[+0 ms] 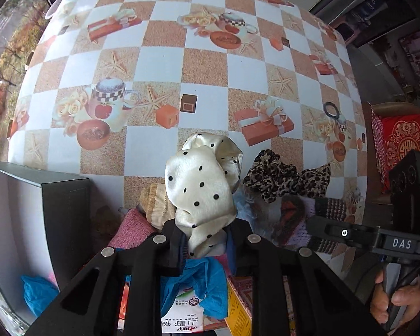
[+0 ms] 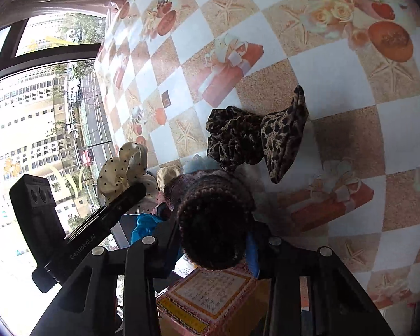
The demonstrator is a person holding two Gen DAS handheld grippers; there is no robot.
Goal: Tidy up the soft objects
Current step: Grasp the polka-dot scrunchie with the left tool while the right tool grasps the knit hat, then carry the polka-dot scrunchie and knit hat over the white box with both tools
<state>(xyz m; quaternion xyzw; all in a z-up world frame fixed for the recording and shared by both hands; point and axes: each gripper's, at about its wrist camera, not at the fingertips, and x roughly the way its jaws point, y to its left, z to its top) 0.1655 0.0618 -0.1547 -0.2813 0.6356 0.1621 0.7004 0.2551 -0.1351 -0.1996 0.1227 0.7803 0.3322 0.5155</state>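
**Both grippers loaded over the pile at the table's near edge**

Surface: a table under a checked oilcloth [image 1: 159, 64], white and sand-coloured squares printed with starfish, gift boxes, cups and bowls. At far left a window shows trees, a street and tall buildings. A dark open box [image 1: 56, 193] stands at the table's near left corner, with a blue crumpled item visible inside. To the right of the table, a red embroidered cushion [image 1: 406, 137] sits on a seat. A black hair tie [image 1: 331, 110] lies alone on the oilcloth, well apart from the pile.

Left gripper [image 1: 207, 240]: held low over the near edge, fingers pointing across the table. Its jaws pinch the lower end of a cream polka-dot scrunchie [image 1: 201, 184], which rises upward from between them. Below it lie a pink knitted piece [image 1: 131, 229], a blue plastic bag [image 1: 207, 285] and a printed packet.

Centre of pile: a leopard-print scrunchie [image 2: 232, 137] rests on the oilcloth, touching a matching leopard-print cloth [image 2: 285, 137] on its right.

Right gripper [image 2: 212, 240]: also low over the near edge, beside the left one. Its jaws are clamped on a dark brown knitted band [image 2: 212, 218], which bulges out in front of the camera. A yellow-bordered printed box [image 2: 210, 296] sits directly beneath. The person's right hand [image 1: 397, 299] wraps the handle.
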